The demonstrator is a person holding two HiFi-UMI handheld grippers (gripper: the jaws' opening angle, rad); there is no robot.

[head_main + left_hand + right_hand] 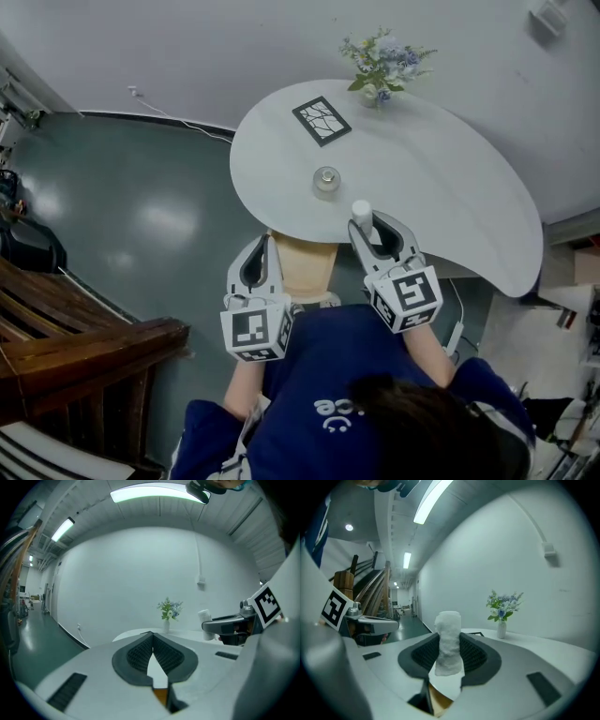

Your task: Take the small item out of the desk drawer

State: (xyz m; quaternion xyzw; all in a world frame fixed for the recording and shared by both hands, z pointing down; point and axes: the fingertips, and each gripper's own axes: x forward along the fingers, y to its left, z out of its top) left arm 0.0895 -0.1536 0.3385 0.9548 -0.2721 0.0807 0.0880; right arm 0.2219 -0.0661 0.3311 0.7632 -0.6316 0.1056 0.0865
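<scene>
A small vase of blue and white flowers (382, 66) is standing at the upper middle of the frame. A black patterned card (322, 121) is lying down-left of it, and a round glass jar (326, 178) is sitting near the centre. Dark wooden furniture (84, 347) is filling the lower left, standing on the glossy green floor (141, 206).

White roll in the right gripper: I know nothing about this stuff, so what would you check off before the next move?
1. Grip on the white roll: ok. The right gripper clamps it from both sides, and it stands upright.
2. Spare hand, the left gripper: ok. Jaws together, nothing between them.
3. Roll out of the drawer: ok. In the head view it shows over the near edge of the table.
4. Landing spot: ok. The table is bare to the right of the small glass jar.
5. Drawer emptied: cannot tell. Most of its inside is hidden.
</scene>
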